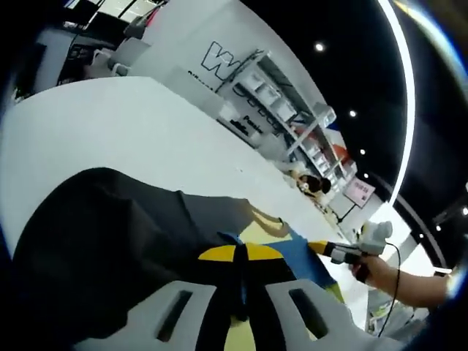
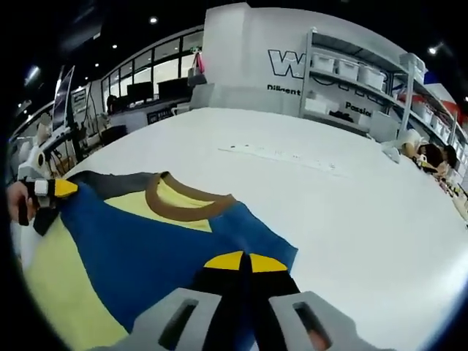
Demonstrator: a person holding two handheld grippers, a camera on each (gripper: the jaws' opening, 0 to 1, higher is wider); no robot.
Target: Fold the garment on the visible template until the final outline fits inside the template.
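**Both grippers pinch the shirt, fold only begun**

Left gripper [image 1: 241, 289] has its yellow tips pressed together on a dark fold of the garment [image 1: 110, 241]; no gap shows between the jaws, so I judge it is holding cloth. Right gripper [image 2: 245, 281] looks the same in the right gripper view; its yellow tips meet over the blue edge of the shirt at about 5 o'clock of the cloth, and it seems to pinch that edge.

The garment [image 2: 146, 241] is a shirt with blue and pale yellow parts and a brown collar [image 2: 183, 201]; it lies on the white table [image 2: 329, 205], and in the right gripper view it spreads from 6 o'clock out to 9 o'clock. In the left gripper view its dark part is lifted or turned over, and it hangs in a big hump at 8 o'clock; a bit of blue and yellow peeks out at 5 o'clock.

The other gripper also comes into each view; a hand [image 1: 380, 270] holds it at 4 o'clock in the left gripper view, and it shows at 9 o'clock in the right gripper view, just at the shirt's corner.

I cannot pick out the template; it may be under the cloth.

I think the job is near its start; the shirt looks mostly spread, with one part being lifted; the folds and the check of the outline are left to do.
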